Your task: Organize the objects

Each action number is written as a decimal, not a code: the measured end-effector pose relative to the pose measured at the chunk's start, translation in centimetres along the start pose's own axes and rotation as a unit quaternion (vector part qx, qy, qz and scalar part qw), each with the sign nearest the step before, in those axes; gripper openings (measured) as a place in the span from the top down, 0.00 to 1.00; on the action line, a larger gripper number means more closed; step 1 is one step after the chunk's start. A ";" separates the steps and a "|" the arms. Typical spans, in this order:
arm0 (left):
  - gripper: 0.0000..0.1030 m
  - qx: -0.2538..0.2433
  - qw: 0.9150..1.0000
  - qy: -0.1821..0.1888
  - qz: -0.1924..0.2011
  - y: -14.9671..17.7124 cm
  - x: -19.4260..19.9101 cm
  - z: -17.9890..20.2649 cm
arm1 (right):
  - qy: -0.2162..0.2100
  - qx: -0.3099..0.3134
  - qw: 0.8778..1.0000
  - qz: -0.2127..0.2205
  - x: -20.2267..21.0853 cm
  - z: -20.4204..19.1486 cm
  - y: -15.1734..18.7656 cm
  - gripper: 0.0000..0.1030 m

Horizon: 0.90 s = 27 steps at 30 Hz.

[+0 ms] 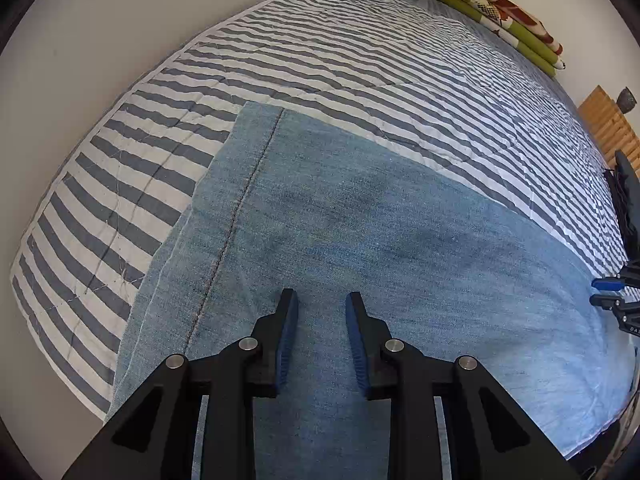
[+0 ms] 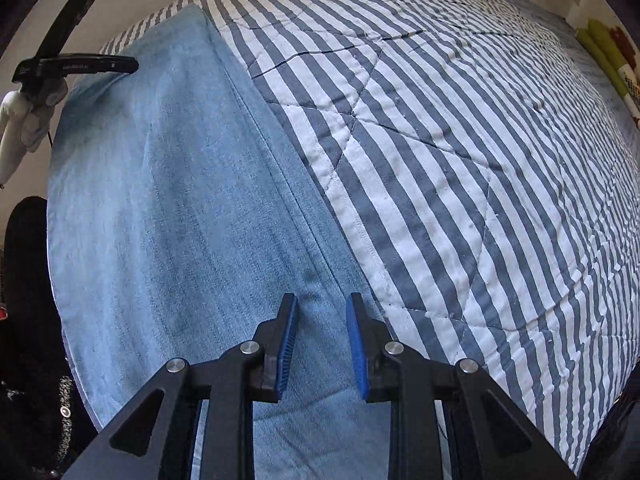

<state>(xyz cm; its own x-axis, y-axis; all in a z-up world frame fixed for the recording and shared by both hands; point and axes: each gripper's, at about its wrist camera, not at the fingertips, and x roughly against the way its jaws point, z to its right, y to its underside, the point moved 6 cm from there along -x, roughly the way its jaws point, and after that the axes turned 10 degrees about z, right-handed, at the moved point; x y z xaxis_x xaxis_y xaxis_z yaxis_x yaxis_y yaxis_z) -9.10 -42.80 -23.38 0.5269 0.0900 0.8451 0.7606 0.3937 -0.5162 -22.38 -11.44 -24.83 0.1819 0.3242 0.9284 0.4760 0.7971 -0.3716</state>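
Blue-padded fingers of the left gripper point(image 1: 322, 300) stand partly apart with nothing between them, hovering over the denim garment point(image 1: 360, 240), which lies flat near the front edge of the striped quilt point(image 1: 360, 48). Across it, the right gripper point(image 2: 322, 302) is likewise part-open and empty, poised above the long seam point(image 2: 280, 168) that runs away toward eleven o'clock. Denim looks soft but fairly heavy, likely to drape and sag when lifted, so pinching the doubled edge along that seam or the stitched hem point(image 1: 240, 208) seems the surest hold.
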 end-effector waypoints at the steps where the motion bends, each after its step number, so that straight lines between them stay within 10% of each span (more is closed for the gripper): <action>1: 0.74 0.000 1.000 -0.001 0.000 0.0 0.1 0.1 | 0.007 0.006 1.000 -0.001 0.0 -0.3 0.1 0.87; 7: 0.74 -0.005 1.000 -0.005 0.001 0.1 -0.1 0.2 | 0.076 0.008 0.996 0.041 2.4 0.9 -0.7 0.99; 11: 0.74 -0.008 1.000 -0.002 -0.001 -0.1 -0.2 0.2 | 0.040 0.001 0.999 0.009 0.6 0.8 0.2 0.99; 23: 0.73 0.050 0.996 -0.063 0.040 -1.4 3.9 -7.2 | 0.021 0.011 0.998 0.054 -0.7 -4.9 -3.8 0.67; 27: 0.45 0.075 0.995 -0.047 0.046 -0.1 6.2 -9.4 | 0.038 -0.002 0.998 0.051 -1.5 -5.2 -4.6 0.66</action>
<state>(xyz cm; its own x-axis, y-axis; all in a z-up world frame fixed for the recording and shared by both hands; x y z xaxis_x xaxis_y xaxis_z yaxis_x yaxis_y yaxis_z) -2.32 -50.85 -19.37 0.5492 0.2139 0.8078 0.6422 0.5105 -0.5718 -20.33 -18.23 -24.47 0.2938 0.3650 0.8834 0.4544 0.7598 -0.4650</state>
